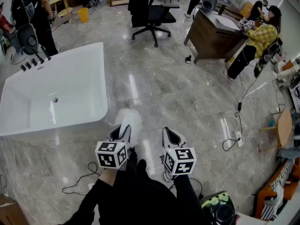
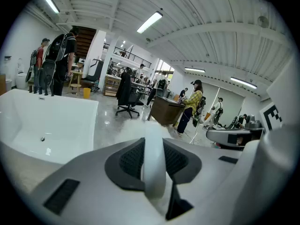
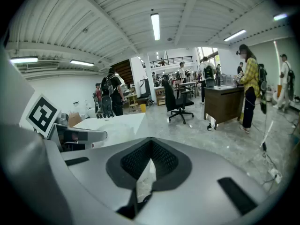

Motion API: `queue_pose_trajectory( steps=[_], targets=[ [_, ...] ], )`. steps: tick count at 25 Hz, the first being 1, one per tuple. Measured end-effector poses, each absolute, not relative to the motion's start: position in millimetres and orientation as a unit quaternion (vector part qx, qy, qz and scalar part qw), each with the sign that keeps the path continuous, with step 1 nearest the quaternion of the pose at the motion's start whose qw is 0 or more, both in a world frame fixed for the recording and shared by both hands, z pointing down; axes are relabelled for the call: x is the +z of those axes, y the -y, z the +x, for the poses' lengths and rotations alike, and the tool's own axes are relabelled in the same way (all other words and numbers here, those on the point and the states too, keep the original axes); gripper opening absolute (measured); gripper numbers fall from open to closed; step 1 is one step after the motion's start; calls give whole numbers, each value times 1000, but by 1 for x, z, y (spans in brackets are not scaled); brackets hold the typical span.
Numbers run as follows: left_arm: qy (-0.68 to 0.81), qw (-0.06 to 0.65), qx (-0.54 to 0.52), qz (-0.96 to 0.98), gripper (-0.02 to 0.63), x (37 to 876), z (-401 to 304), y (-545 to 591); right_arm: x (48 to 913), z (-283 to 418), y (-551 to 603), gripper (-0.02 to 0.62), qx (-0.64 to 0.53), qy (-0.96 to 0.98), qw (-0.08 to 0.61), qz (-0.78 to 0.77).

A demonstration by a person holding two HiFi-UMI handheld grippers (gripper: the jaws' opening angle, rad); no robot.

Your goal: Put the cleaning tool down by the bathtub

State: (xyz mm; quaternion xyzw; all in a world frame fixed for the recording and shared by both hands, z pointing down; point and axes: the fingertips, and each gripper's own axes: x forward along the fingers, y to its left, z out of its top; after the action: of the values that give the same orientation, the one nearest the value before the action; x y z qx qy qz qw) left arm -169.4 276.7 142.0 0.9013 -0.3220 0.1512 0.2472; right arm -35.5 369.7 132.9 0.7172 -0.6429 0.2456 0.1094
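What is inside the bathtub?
Only a small drain shows on the white floor of the bathtub. The rim hides its near inner side.

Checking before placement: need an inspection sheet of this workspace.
Surface: glossy grey tile floor.
Job's things: white bathtub; cleaning tool, white handle, fluffy head over the floor.
Clutter: small black item by the wooden desk.
Grippers: left gripper shut on the cleaning tool; right gripper shut, empty.
Cables: black cable near the feet; power strip at right.
Surroundings: office chair, people standing around.
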Motion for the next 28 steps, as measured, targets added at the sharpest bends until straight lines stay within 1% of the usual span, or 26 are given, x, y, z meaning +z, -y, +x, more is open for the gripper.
queue_pose_trajectory(
  steps=[15,20,28],
  targets=[
    [321,235,155,904,99,136,-151,-276,131,-20,-371,0,242,642,107,719],
    [332,234,150,901,99,135,-145,-263,128,-11,-368,0,237,650,94,716],
    [338,221,135,905,100,125,-128,-243,125,9,-365,0,226,643,105,725]
  ],
)
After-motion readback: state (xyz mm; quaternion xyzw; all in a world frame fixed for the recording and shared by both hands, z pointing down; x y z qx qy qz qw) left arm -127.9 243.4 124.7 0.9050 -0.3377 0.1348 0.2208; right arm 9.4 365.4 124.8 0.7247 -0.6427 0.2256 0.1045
